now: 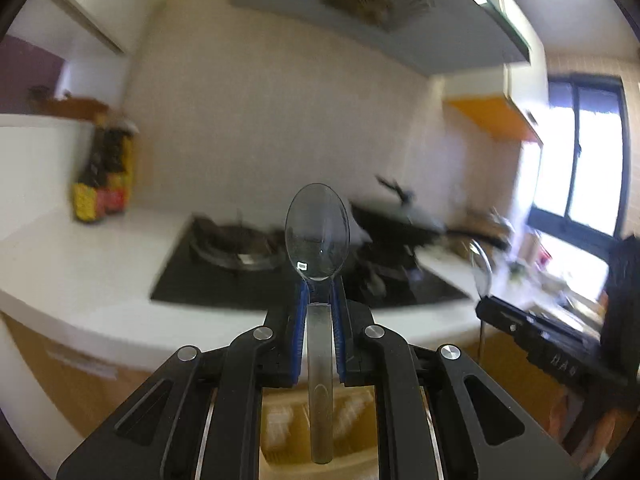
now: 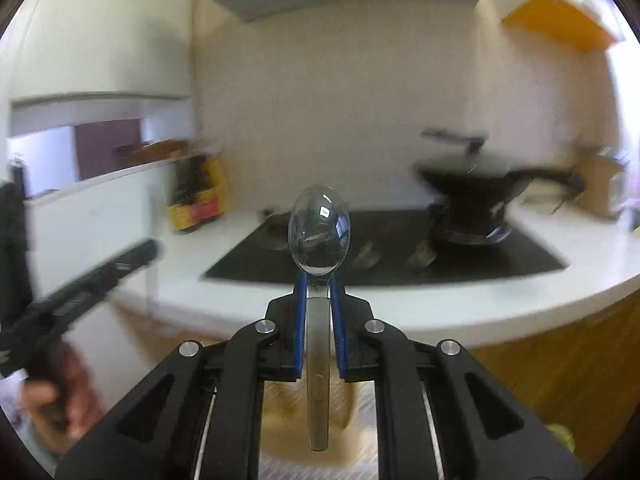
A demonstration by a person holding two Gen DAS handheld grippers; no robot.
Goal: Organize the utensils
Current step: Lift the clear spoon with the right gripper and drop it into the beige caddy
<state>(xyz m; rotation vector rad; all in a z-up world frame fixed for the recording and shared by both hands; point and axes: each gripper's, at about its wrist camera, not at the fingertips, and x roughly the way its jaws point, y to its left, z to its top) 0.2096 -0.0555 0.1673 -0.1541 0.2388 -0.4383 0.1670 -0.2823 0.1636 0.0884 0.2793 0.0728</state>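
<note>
My left gripper [image 1: 319,292] is shut on a metal spoon [image 1: 318,232]. Its bowl points up and forward and its handle runs back between the blue pads. My right gripper [image 2: 319,286] is shut on a second metal spoon [image 2: 319,236], held the same way. Both are raised in the air in front of the white counter. The right gripper shows at the right edge of the left wrist view [image 1: 552,344], with its spoon bowl [image 1: 480,268] seen edge-on. The left gripper shows at the left of the right wrist view [image 2: 80,292], with the hand that holds it.
A black gas hob [image 1: 248,272] is set in the white counter [image 1: 80,264], with a black wok [image 2: 468,184] on the right burner. Sauce bottles [image 1: 102,184] stand at the counter's left. A window [image 1: 588,152] is at the right. A pale tray [image 1: 280,420] lies below the grippers.
</note>
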